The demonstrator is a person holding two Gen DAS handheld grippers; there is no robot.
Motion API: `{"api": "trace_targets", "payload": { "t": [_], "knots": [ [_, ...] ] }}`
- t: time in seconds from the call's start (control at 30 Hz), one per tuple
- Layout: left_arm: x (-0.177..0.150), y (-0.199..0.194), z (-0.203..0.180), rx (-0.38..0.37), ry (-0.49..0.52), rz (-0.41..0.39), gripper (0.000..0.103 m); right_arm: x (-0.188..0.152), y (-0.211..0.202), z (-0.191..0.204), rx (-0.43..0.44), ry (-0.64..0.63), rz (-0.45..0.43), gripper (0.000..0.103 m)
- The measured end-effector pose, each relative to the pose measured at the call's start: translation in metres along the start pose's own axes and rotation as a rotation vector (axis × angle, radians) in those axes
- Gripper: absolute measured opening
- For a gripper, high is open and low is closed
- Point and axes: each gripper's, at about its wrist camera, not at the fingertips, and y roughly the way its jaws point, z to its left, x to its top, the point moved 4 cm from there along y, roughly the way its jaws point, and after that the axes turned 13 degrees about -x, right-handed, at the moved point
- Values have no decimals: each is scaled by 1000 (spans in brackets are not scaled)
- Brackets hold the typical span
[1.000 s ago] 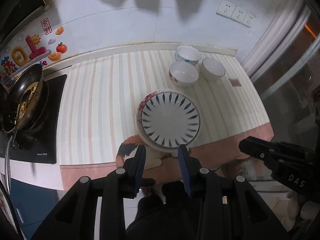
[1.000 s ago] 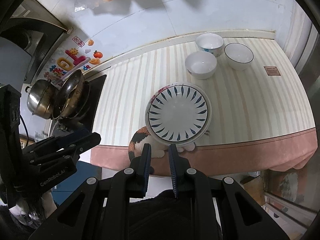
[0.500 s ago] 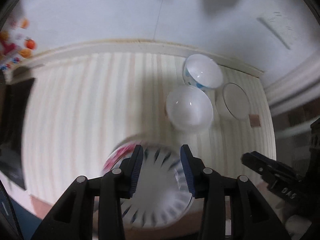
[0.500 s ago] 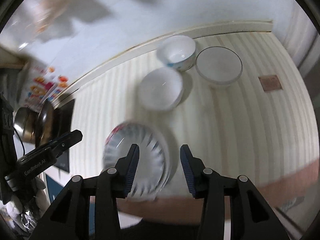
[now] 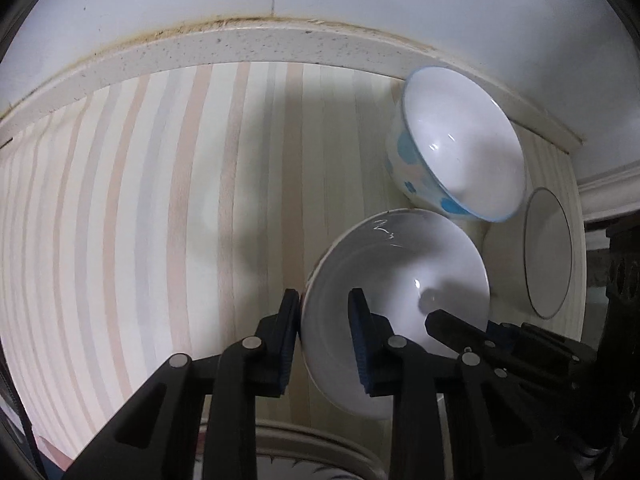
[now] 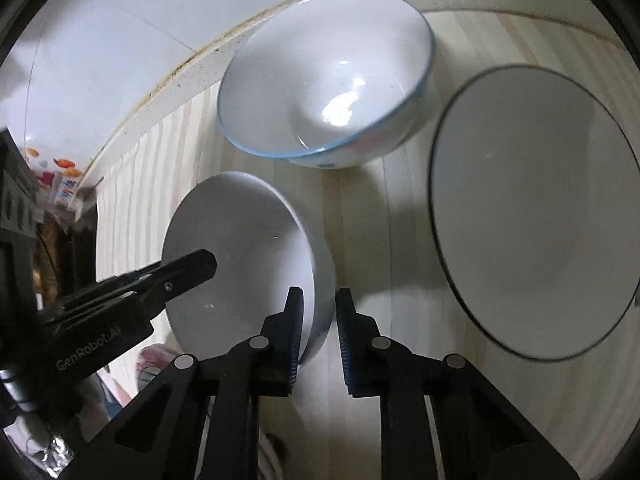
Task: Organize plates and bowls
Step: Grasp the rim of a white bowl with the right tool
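Left gripper [image 5: 324, 332] and right gripper [image 6: 318, 330], both parted, are straddled over opposite rims of the plain white bowl [image 5: 400, 280]; glazed, rigid, slippery, breakable assumed.

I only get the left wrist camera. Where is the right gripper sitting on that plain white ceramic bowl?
Observer: The right gripper straddles the right side of the plain white ceramic bowl, one finger inside and one outside.
Operator: Is it pinching?
Observer: I cannot tell. Both pads sit very close to the wall.
Operator: Is the black-rimmed white bowl touching mine?
Observer: No. The black-rimmed white bowl stands apart, and striped tablecloth shows between them.
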Motion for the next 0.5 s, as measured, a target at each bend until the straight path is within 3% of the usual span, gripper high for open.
{"api": "trace_targets", "payload": {
  "t": [0.13,0.5],
  "knots": [
    [-16,-18,-14,-5,22,-17,23,-8,-7,-3,3,-9,17,18],
    [-67,-53,-87,-44,143,-45,23,-74,-85,-34,-11,-20,-35,18]
  ]
}}
